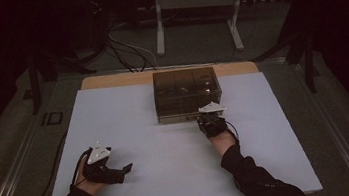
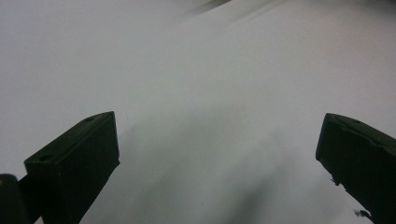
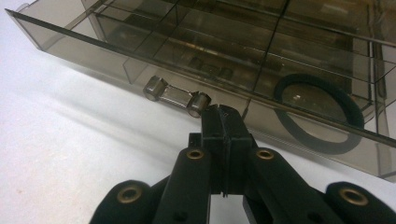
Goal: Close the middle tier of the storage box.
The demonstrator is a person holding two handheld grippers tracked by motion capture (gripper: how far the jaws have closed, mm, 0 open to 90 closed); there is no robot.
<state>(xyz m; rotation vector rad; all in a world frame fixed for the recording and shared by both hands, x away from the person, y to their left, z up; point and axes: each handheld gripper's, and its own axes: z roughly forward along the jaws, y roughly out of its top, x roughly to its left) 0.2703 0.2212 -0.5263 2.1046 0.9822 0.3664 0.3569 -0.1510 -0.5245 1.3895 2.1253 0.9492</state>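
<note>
Two grippers, one smoky transparent compartment box (image 1: 187,94), one white table sheet (image 1: 168,144).

Box: tinted see-through plastic, rectangular, divided by thin partitions into several cells; sits at the far middle of the sheet, its near face toward the person. High view gives its outline and place, but its contents read as dark smudges there. Right gripper view, close up, shows the partitions, a small clear latch (image 3: 176,94) with two rounded ends on the near face, and a black elastic ring (image 3: 320,113) lying flat in one cell at the right of that view. Further small items behind the latch are too blurred through the plastic to name. Box edges are cut off at the top and right of that view.

Right gripper (image 3: 223,116): jaws pressed fully together with nothing between them, tips just beside the latch's right end (contact cannot be judged). In the high view it (image 1: 210,119) sits at the box's near right corner, its tips hidden beneath its grey plate.

Left gripper (image 1: 121,172): rests low over the sheet at the near left, well apart from the box. Left gripper view shows its jaws spread wide, bare white sheet between them; both jaws are cut off by the frame's lower edge.
</note>
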